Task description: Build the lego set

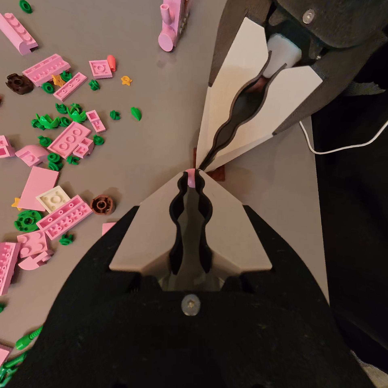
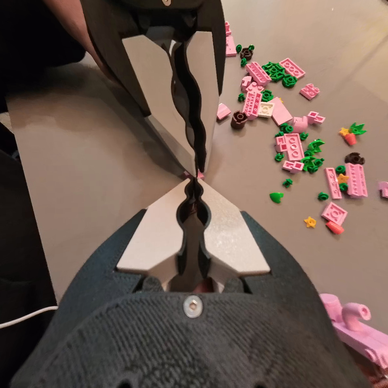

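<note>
A small pink piece (image 1: 191, 180) is pinched by the left gripper (image 1: 191, 174) near the desk (image 1: 168, 126) edge; a brown piece (image 1: 218, 174) is clenched by the right gripper (image 2: 194, 182), tips touching.

table (image 1: 163, 130): smooth matt grey | bricks (image 1: 69, 137): glossy plastic | left claw (image 1: 190, 175): matt black plastic
</note>
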Available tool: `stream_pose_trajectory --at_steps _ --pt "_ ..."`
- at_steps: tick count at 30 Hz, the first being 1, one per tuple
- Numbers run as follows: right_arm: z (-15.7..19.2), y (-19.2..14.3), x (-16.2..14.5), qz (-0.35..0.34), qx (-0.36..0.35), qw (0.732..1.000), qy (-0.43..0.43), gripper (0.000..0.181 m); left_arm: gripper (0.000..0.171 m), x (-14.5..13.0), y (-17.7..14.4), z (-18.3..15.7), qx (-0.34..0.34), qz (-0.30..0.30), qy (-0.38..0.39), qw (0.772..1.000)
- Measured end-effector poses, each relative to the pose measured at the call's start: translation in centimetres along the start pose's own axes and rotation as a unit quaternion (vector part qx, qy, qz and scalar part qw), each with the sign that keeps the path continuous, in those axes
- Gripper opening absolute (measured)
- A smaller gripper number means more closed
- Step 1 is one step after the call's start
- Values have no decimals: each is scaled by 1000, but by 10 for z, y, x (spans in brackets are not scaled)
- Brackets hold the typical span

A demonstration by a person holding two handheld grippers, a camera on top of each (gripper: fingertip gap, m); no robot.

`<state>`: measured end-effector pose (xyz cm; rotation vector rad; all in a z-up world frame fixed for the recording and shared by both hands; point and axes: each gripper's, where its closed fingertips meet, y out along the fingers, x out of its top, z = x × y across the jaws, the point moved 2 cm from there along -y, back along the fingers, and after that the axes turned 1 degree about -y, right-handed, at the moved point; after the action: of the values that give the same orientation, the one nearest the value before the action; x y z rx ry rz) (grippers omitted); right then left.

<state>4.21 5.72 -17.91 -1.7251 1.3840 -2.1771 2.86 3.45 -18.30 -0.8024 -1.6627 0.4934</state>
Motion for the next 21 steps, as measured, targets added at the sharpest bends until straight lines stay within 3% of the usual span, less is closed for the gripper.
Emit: stream_pose_trajectory --at_steps 4,10,15,18,21 --pt "1 0 1 42 -30 998 -40 0 10 -1 0 0 -2 -8 -13 1000" --pt "1 0 1 66 -17 997 -38 0 11 -1 1 0 11 -11 3 1000" --pt "-7 -8 1 21 -77 994 -76 0 7 0 -2 -2 7 -5 4 1000" --pt "-8 -25 9 -48 -93 992 -64 20 3 6 -10 -1 -11 -36 -12 999" --pt "-1 -20 3 -46 -67 996 -24 49 3 11 -19 1 -28 -66 -26 997"
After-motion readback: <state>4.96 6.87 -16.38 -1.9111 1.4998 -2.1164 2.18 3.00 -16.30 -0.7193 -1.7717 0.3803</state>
